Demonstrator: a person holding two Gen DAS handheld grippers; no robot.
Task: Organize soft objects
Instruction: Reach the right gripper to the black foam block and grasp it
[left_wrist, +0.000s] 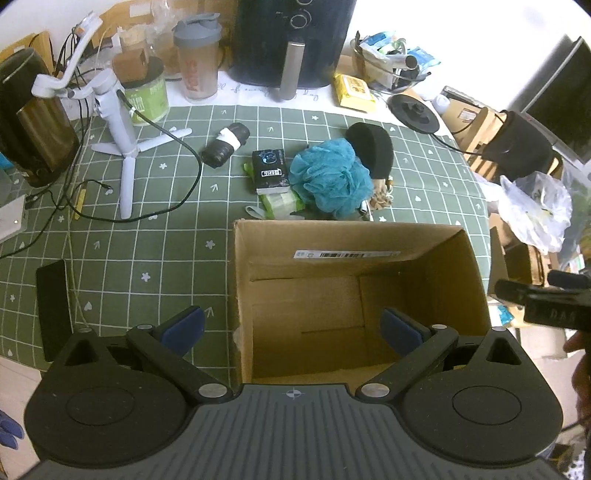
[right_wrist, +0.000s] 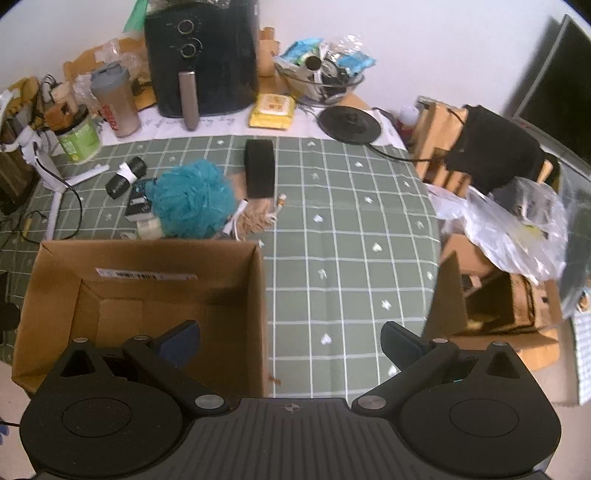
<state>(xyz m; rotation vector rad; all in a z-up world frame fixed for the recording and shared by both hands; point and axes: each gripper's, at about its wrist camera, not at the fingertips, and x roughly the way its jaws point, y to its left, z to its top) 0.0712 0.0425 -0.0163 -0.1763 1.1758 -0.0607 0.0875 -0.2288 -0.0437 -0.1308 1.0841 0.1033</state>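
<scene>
Green checked cloth (right_wrist: 351, 258) covers a cluttered table, and by my reading the sorting has not begun: the cardboard box (left_wrist: 458, 266) at the near edge shows only bare flaps inside, and nothing soft has gone into it.

Everything that looks meant for the box sits in a heap just beyond its far wall. A teal bath pouf (left_wrist: 330, 179) is on top and in the middle, touching a black foam block (left_wrist: 373, 147) behind it. A small black packet (left_wrist: 270, 170) lies against its left side, over a pale green pack (left_wrist: 282, 203). A black roll with white tape (left_wrist: 226, 145) lies a little apart to the left. Something tan and fringed pokes out under the pouf; I cannot tell what it is.

Both claws are spread wide with nothing between the pads. The left gripper (left_wrist: 293, 330) hangs over the box mouth; the right gripper (right_wrist: 291, 343) is over the box's right wall and the bare cloth beside it. All pickups remain.

Further back stand an air fryer (right_wrist: 201, 55), a shaker bottle (left_wrist: 197, 59) and a white tripod (left_wrist: 123, 144).
</scene>
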